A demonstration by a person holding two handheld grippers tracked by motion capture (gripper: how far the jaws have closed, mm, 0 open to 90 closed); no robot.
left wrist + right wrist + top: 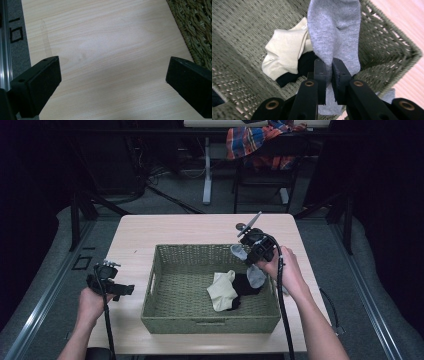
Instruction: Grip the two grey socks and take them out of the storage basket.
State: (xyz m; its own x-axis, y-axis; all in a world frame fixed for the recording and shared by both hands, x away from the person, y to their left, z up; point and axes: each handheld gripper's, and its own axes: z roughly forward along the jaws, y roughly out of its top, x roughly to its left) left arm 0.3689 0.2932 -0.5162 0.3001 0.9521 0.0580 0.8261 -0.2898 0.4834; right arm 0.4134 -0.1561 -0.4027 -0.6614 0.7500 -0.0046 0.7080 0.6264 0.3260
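Over the right side of the woven basket (162, 317), the right gripper (254, 251) is clenched on a grey sock (335, 32). In the right gripper view the jaws pinch a fold of the sock between them, and the fabric stands up above the jaws and hangs below them. In the high view the grey sock (256, 276) shows on both sides of the gripper: a small part toward the far side and a larger part toward the near side, above the basket's right portion. The right hand (287, 272) holds the gripper from the right, just beyond the basket's right wall.

Inside the basket (387, 42), on its floor toward the right, lie a cream sock (222, 290) and a black sock (245, 285). They touch each other, the cream one to the left and the black one partly tucked under it. The right gripper view shows the cream sock (284, 55) overlapping the black sock (304, 65), with the grey sock hanging in front of both.

At the left edge of the light wooden counter (200, 227), the left gripper (122, 290) sits in the left hand (90, 305), well apart from the socks and just left of the basket. The left gripper view shows its jaws released and spread wide over bare counter (105, 50), with the basket's woven wall (197, 27) at the right edge.
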